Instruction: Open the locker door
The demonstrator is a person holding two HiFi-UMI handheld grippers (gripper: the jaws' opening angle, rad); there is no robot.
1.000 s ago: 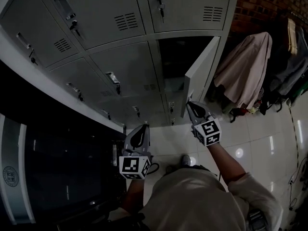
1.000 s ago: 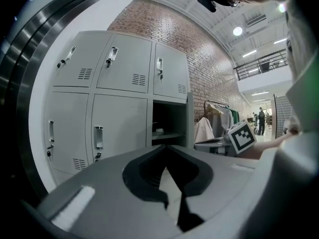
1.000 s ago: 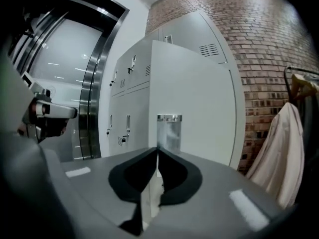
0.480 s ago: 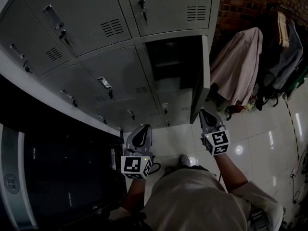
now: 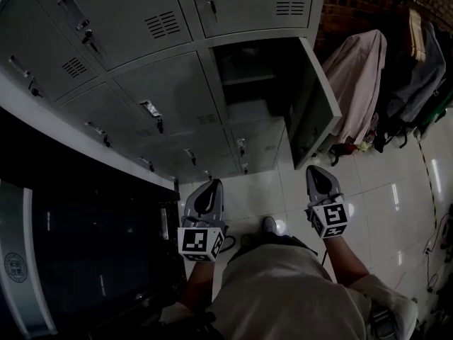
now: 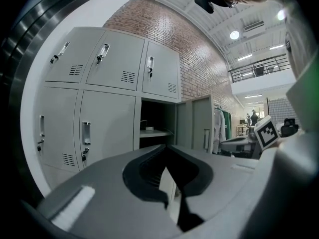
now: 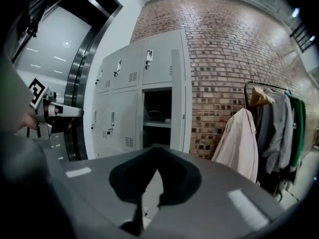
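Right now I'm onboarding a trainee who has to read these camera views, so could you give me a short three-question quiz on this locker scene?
1. True or false: one grey metal locker door stands swung open, showing a dark compartment with a shelf.
2. What does the right tool grip? A) the door's edge B) a key C) nothing, its jaws are together and clear of the door.
3. Fill in: in the head view, the pale hanging coat is to the ___ of the bank of grey lockers.

Key: 1 true; 2 C; 3 right.
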